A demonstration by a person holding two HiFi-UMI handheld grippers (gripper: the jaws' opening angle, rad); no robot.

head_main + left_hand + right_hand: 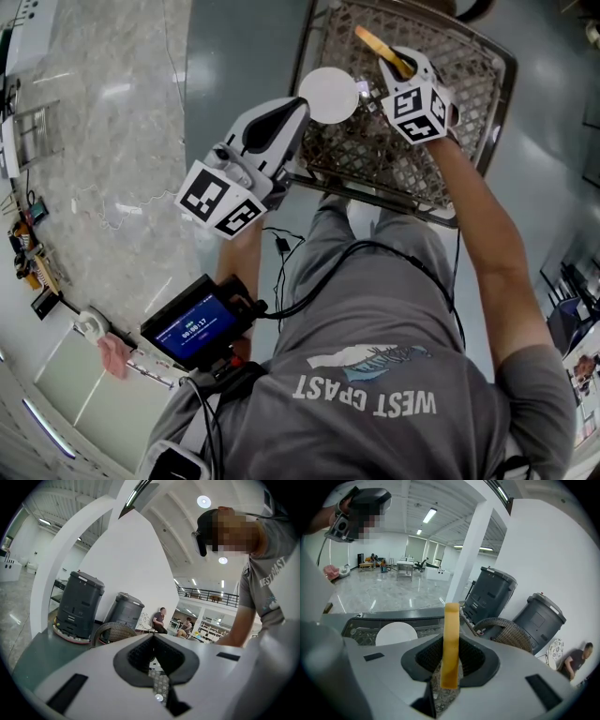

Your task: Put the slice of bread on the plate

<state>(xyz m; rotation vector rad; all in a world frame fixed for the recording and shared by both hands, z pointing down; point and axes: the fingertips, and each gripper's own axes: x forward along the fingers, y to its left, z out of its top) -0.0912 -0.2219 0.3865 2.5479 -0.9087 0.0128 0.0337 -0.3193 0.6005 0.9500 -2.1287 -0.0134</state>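
Two tongs, each held by a person. Right tongs (450, 660) pinched one slice of bread (451, 634), edge-on and upright, over the wicker desk (375, 159). One white plate (330, 94) sat at the desk's left edge, apart from the bread. Left tongs (153, 644) were pressed together with nothing between them, tips just beside the plate.

One bread slice (377, 43), one plate (329, 94)
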